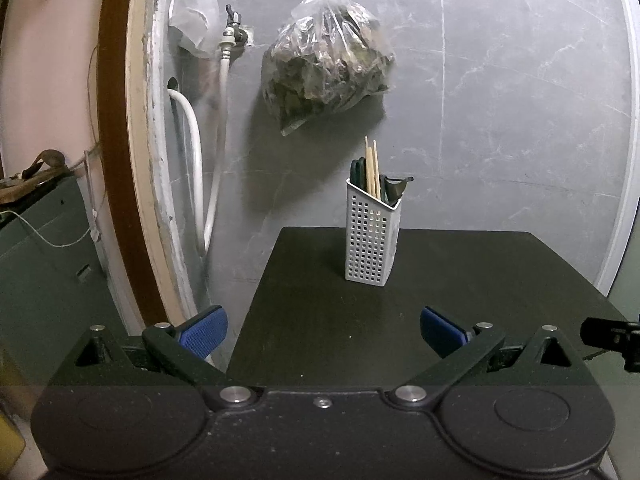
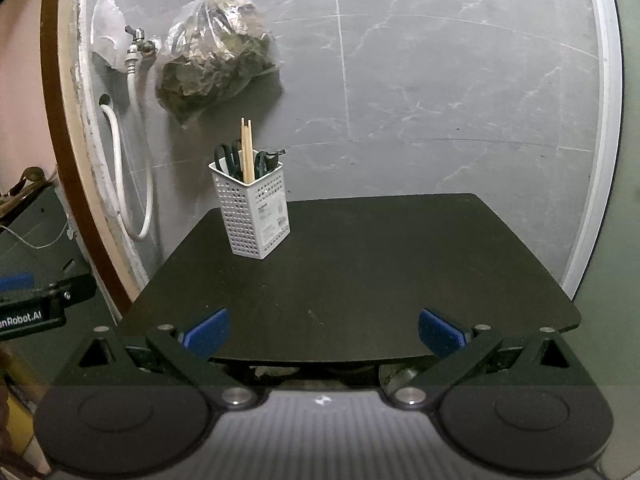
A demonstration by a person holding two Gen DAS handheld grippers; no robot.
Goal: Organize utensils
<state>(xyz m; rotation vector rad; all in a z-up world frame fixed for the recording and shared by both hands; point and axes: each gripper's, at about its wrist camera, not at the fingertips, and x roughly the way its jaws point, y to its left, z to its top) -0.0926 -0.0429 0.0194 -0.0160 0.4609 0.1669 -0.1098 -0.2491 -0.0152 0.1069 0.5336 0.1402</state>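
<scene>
A white perforated utensil holder (image 1: pixel 373 236) (image 2: pixel 253 214) stands upright on the black table (image 1: pixel 460 300) (image 2: pixel 380 264), near its far left part. Wooden chopsticks (image 1: pixel 372 170) (image 2: pixel 247 150) and dark-handled scissors (image 1: pixel 357 174) (image 2: pixel 227 157) stick out of it. My left gripper (image 1: pixel 323 330) is open, low at the table's near left edge, nothing between its blue pads. My right gripper (image 2: pixel 323 330) is also open and empty at the table's near edge. Both are well short of the holder.
A plastic bag of dark leaves (image 1: pixel 326 60) (image 2: pixel 212 66) hangs on the grey tiled wall behind. A tap (image 1: pixel 234 26) with white hoses (image 1: pixel 196 152) is at the left, beside a wooden door frame (image 1: pixel 120 160). The right gripper's body (image 1: pixel 612 338) shows at the right edge.
</scene>
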